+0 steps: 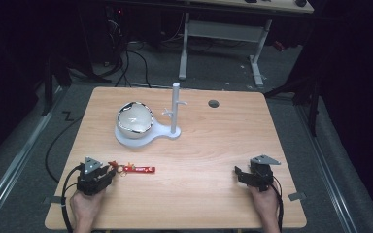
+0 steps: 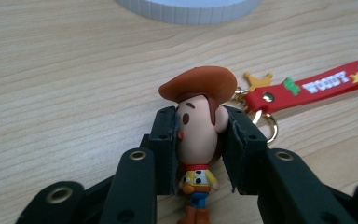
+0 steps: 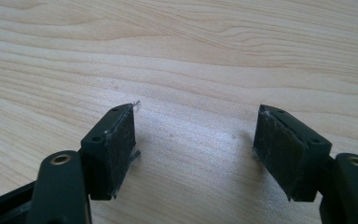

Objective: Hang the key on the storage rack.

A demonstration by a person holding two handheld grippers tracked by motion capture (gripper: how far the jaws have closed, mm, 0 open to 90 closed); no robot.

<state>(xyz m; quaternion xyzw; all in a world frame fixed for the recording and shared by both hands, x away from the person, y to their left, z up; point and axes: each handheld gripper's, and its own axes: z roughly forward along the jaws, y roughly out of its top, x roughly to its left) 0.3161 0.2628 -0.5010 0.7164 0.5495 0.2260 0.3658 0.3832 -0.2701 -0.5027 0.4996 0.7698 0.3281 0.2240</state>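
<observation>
Clamping the figure by its head, the left gripper sits at the table's near-left. Its red strap trails rightward. The right gripper, spread empty, rests well apart.

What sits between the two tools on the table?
The red strap of the cowboy keychain, running right from the left tool. Beyond its end, bare wood to the right tool, per the high view.

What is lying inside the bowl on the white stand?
The high view shows the bowl with a pale, glossy interior and nothing distinct in it. Glare and distance hide its bottom, so small contents cannot be excluded.
</observation>
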